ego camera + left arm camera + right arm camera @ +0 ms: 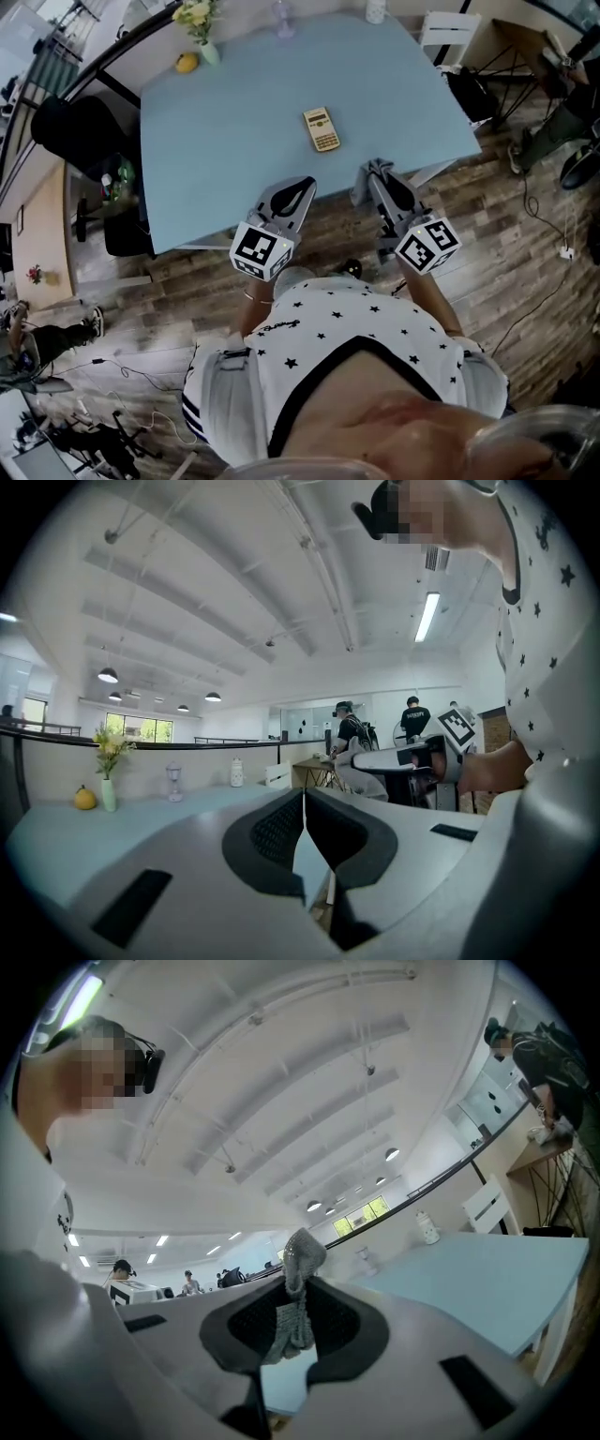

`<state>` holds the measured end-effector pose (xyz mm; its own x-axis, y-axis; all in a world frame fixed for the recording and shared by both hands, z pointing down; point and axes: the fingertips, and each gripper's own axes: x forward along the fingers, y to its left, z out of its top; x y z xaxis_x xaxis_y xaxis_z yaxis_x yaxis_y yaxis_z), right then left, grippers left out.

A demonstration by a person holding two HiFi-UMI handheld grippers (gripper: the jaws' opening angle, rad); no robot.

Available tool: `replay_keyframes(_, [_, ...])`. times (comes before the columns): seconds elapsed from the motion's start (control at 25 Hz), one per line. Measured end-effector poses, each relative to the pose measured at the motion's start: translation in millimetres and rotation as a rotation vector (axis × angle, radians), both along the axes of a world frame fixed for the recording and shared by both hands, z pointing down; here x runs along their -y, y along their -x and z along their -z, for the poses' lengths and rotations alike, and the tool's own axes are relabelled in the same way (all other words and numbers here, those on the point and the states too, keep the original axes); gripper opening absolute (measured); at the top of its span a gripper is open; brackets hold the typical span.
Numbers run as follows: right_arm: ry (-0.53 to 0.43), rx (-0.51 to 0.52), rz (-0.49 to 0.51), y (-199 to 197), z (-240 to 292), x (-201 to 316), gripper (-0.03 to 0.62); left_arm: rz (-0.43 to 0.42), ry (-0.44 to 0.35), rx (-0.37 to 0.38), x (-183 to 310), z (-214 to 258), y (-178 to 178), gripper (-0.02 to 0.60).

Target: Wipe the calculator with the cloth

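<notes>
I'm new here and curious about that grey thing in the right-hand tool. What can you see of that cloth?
The cloth is small and grey, with a knitted, mesh-like weave. It is bunched up and pinched between the fingers of the right gripper, which are shut on it. A rounded tuft pokes out past the tips; the rest hangs crumpled between the dark pads. Only the fingers touch it.

No legible text, calculator [322, 129] print too small
</notes>
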<state>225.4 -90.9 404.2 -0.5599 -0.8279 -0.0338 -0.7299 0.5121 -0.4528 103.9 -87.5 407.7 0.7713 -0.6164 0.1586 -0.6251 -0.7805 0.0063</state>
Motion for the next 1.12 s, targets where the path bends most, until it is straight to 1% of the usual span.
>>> replay_keyframes(0.24, [0.003, 0.012, 0.057, 1, -10, 13, 0.055, 0.062, 0.023, 0.025, -3, -12, 6, 0.031])
replay_keyframes(0.4, [0.020, 0.014, 0.083, 7, -15, 35, 0.055, 0.109, 0.042, 0.032, 13, -16, 16, 0.031])
replay_keyframes(0.56, [0.024, -0.007, 0.096, 12, -16, 59, 0.056, 0.115, 0.040, 0.021, 37, -18, 17, 0.031])
replay_keyframes(0.76, [0.031, -0.058, 0.096, 9, -16, 99, 0.056, 0.084, 0.013, 0.004, 82, -12, 8, 0.031])
replay_keyframes(0.88, [0.040, -0.083, 0.107, 13, -18, 130, 0.056, 0.104, 0.002, -0.011, 113, -10, 14, 0.031])
replay_keyframes(1.12, [0.083, -0.113, 0.138, 27, -36, 181, 0.056, 0.138, 0.032, -0.011, 157, -20, 31, 0.031])
